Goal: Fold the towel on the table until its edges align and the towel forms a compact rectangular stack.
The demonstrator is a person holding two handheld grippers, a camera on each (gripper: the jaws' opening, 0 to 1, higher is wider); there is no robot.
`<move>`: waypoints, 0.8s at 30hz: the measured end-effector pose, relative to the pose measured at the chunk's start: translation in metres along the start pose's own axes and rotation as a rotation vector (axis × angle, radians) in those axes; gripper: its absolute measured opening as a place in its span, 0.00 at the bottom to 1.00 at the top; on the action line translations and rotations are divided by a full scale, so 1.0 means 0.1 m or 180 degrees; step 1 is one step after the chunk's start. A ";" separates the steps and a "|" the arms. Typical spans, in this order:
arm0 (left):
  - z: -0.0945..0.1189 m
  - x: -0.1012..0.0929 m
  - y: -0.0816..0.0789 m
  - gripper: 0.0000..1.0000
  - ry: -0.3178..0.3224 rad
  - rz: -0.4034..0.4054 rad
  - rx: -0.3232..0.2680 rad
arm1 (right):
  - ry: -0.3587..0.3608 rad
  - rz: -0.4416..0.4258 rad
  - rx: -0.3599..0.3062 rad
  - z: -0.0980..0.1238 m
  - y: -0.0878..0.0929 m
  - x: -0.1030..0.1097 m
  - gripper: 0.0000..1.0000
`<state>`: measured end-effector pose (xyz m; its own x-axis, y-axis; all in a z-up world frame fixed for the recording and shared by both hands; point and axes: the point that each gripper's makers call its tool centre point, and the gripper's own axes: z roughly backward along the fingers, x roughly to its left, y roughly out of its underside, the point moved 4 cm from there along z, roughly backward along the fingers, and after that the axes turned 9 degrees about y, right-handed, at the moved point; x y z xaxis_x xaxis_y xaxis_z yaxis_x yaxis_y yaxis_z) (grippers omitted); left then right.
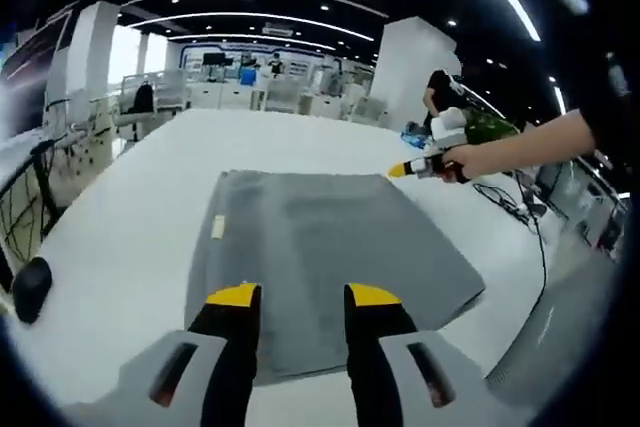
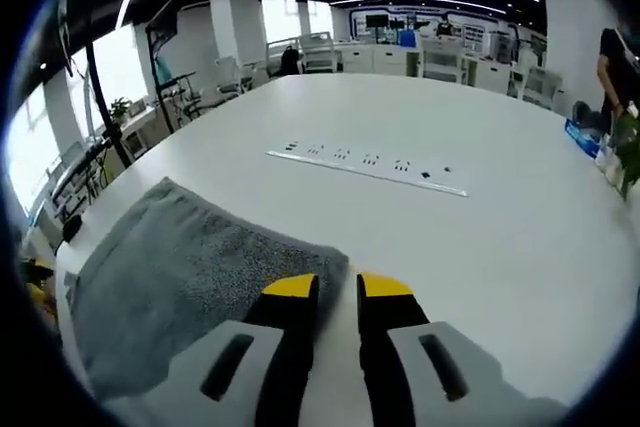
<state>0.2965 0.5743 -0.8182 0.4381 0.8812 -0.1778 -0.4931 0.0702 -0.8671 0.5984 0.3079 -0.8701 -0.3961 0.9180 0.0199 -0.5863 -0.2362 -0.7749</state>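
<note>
**Grey towel spread on the white table, both grippers near its corners**

In the left gripper view the near edge of the grey terry-cloth towel (image 1: 320, 257) is hidden behind the two yellow-tipped black jaws of the left gripper (image 1: 303, 297), so I cannot tell if the jaws touch the cloth. The jaws stand a narrow gap apart, and nothing is seen between them. In the right gripper view the towel (image 2: 180, 287) is cut off at the lower left, and its nearest corner goes under the jaws of the right gripper (image 2: 338, 289). These jaws also stand narrowly apart — whether cloth is between them I cannot tell.

The towel lies flat on the large white table (image 1: 130, 237). In the left gripper view its long axis runs away from the left gripper toward the far side of the table, and a small white label (image 1: 218, 226) sits close to the towel's left edge. At the towel's far right corner the right gripper (image 1: 402, 170) shows its yellow tip, held by a person's hand (image 1: 470, 160); if it touches the corner is hard to make out.

Beyond the towel, in the right gripper view, a long white power strip (image 2: 365, 163) lies on the table, well apart from the cloth. A black cable (image 1: 520, 212) runs to the right of the towel, and a small dark object (image 1: 32, 287) lies to its left, too blurred to name.
</note>
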 end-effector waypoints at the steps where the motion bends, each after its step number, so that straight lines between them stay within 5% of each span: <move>1: -0.05 -0.08 0.00 0.38 0.0082 -0.0076 0.0038 | 0.0002 -0.0001 0.0000 0.00 0.00 -0.02 0.14; 13: -0.71 -1.13 0.14 0.45 0.1257 -0.0792 0.0473 | -0.0052 -0.0020 0.0018 0.04 0.05 -0.08 0.15; 20: -0.94 -1.56 0.21 0.43 0.1565 -0.0962 0.0598 | -0.0140 0.0004 0.0006 -0.01 0.03 -0.04 0.15; 24: -1.08 -1.88 0.26 0.41 0.1859 -0.1353 0.0702 | -0.0157 -0.0089 0.0005 -0.06 0.02 -0.03 0.15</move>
<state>0.2825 0.3600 -0.8582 0.9211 0.3704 -0.1197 -0.3048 0.4948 -0.8138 0.6027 0.3061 -0.8755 -0.4138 0.9075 0.0727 -0.5987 -0.2111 -0.7726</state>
